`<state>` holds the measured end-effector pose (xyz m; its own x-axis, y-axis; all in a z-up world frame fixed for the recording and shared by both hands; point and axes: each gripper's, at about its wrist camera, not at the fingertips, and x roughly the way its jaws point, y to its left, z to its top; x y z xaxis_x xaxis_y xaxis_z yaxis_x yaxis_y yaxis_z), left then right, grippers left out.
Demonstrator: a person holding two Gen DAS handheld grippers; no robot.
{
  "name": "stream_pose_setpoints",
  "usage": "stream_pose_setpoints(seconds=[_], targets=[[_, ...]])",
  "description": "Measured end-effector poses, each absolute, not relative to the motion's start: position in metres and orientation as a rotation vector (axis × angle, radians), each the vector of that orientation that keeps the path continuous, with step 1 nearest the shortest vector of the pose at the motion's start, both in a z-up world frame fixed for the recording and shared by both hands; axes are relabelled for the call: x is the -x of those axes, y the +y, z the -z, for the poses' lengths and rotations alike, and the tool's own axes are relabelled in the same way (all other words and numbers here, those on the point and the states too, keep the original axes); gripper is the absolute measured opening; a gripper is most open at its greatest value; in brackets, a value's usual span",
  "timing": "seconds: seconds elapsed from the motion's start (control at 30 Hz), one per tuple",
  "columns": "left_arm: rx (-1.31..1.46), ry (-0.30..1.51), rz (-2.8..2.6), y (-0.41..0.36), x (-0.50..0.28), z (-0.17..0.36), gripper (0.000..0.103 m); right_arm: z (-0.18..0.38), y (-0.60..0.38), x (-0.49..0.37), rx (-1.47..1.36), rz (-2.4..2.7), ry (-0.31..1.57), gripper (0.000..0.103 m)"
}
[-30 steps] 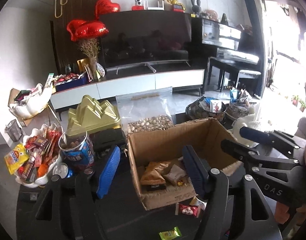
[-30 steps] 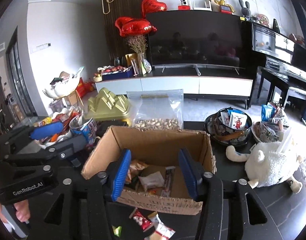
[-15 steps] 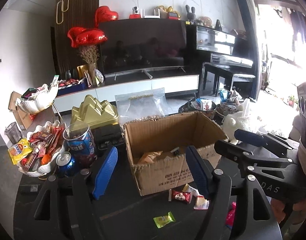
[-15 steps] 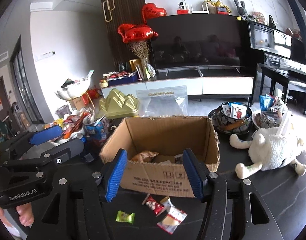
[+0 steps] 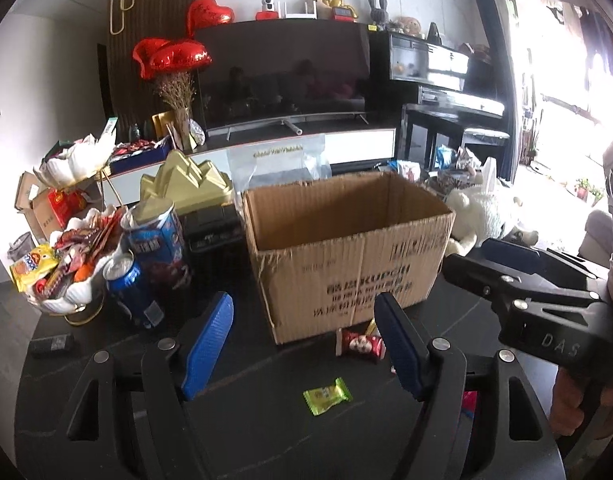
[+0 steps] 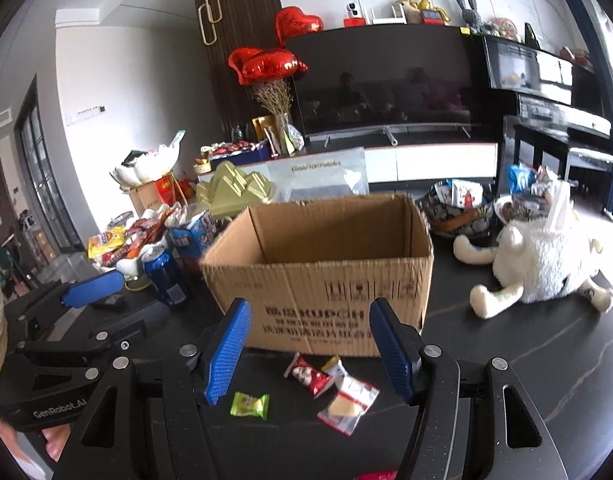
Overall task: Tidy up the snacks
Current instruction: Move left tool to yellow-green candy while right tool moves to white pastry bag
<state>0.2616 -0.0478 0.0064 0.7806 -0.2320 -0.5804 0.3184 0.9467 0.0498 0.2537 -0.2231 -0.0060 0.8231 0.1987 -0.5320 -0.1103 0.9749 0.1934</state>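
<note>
Snacks lie loose on the dark counter (image 6: 526, 360) in front of the cardboard box (image 6: 322, 280). I note a green candy (image 6: 249, 404), its long axis roughly parallel to the near face of the box; a red packet (image 6: 307, 374), angled with one end toward the box; and a clear-and-white packet (image 6: 348, 400) just beside it, touching or overlapping the red one. The box stands upright, top open, its printed face toward me and its long axis running across both views.

Left gripper (image 5: 302, 344): jaws opening, nothing between the blue pads; the green candy (image 5: 327, 395) lies on the counter below and between them, apart from both. Right gripper (image 6: 312, 348): jaws opening, holding nothing; the red packet and the clear-and-white packet lie on the counter between and beneath its fingers, untouched.

Open counter remains in front of the box and to its right, up to a white plush toy (image 6: 546, 264). Left of the box the surface is crowded: a blue can (image 5: 132, 288), a tall blue snack tub (image 5: 158, 240), and a white dish (image 5: 62, 300) heaped with wrappers. Bowls of packets (image 6: 454, 208) stand behind the plush toy. Each gripper's handle intrudes at the side of the other's view.
</note>
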Motion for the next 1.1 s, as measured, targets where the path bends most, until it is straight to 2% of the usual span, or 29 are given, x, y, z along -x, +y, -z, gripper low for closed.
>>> stream_pose_setpoints(seconds=[0.37,0.9,1.1], targets=[[-0.105,0.706,0.300,-0.042,-0.270,0.040,0.074,0.047,-0.224,-0.258,-0.135,-0.101,0.640,0.063],[-0.086,0.918,0.335,-0.054,-0.295,0.108,0.074,0.112,-0.234,-0.281,-0.153,-0.091,0.822,0.063],[-0.078,0.936,0.326,-0.053,-0.302,0.123,0.073,0.127,-0.233,-0.285,-0.147,-0.076,0.861,0.063]])
